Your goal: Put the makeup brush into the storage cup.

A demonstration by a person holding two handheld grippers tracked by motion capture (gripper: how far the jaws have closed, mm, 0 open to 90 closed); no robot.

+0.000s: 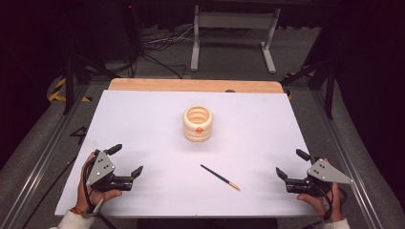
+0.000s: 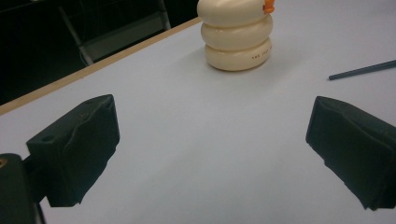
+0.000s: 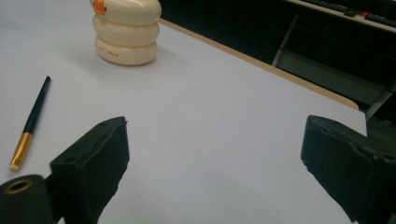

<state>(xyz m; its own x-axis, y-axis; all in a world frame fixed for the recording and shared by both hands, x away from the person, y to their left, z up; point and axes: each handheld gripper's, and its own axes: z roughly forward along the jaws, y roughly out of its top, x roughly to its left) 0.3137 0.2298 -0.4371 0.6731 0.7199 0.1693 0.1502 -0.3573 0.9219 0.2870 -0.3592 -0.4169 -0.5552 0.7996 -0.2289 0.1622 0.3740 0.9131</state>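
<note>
A cream ribbed holder (image 1: 197,123) with a small orange mark stands upright near the middle of the white table (image 1: 143,119); it also appears as the holder (image 2: 236,35) and the holder (image 3: 125,32). A slim dark brush (image 1: 220,177) with a gold ferrule and pale tip lies flat nearer the front, also seen as the brush (image 3: 30,123) and the brush (image 2: 362,70). My left gripper (image 1: 125,160) rests at the front left, open and empty. My right gripper (image 1: 291,163) rests at the front right, open and empty, a hand's width right of the brush.
A wooden strip (image 1: 196,85) edges the table's far side. Beyond it stand a grey metal frame (image 1: 234,33) and cables on the floor. Dark stands flank the table on both sides.
</note>
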